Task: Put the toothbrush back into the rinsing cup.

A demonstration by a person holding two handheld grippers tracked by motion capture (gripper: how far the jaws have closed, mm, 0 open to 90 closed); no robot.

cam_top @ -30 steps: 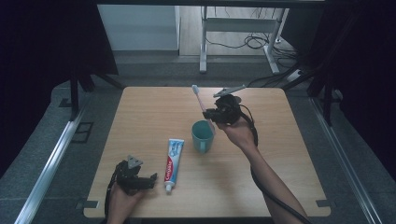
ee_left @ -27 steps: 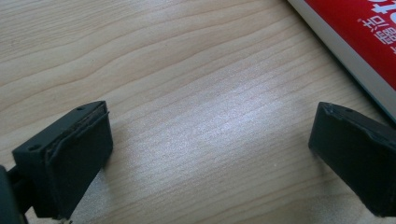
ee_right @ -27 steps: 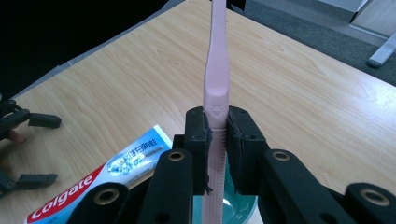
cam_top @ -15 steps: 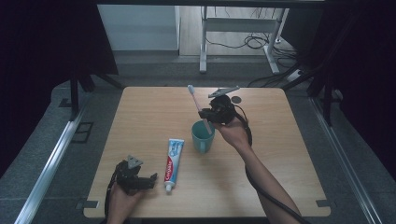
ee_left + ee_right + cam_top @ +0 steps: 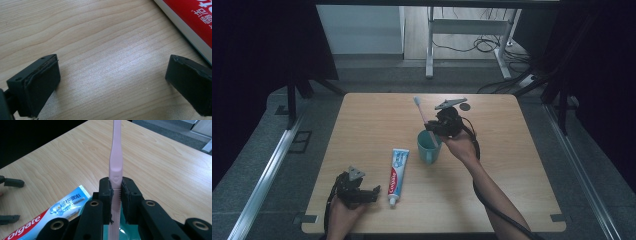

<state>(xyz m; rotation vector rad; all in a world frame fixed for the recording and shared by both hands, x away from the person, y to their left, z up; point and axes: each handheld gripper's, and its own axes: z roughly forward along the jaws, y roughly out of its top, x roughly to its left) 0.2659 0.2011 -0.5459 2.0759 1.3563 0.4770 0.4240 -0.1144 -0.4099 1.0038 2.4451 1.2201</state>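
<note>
My right gripper (image 5: pixel 435 127) is shut on a pink toothbrush (image 5: pixel 424 116), whose head points up and away while its lower end dips into the teal cup (image 5: pixel 429 149). In the right gripper view the pads clamp the toothbrush (image 5: pixel 116 165) handle, with the cup (image 5: pixel 125 231) rim just below the jaws. A red, white and blue toothpaste tube (image 5: pixel 397 170) lies flat left of the cup. My left gripper (image 5: pixel 369 194) rests on the table near the front left, open, beside the tube's cap end. Bare wood lies between its jaws, and the tube (image 5: pixel 192 20) shows at the upper right of the left gripper view.
The wooden table (image 5: pixel 522 160) has bare room on its right and far left. A small dark disc (image 5: pixel 465 106) lies near the far edge. Metal rails flank the table, and cables and a frame stand on the floor beyond it.
My right gripper has carried the toothbrush down and slightly nearer, bringing its lower end into the cup. The left gripper and the toothpaste have stayed put.
</note>
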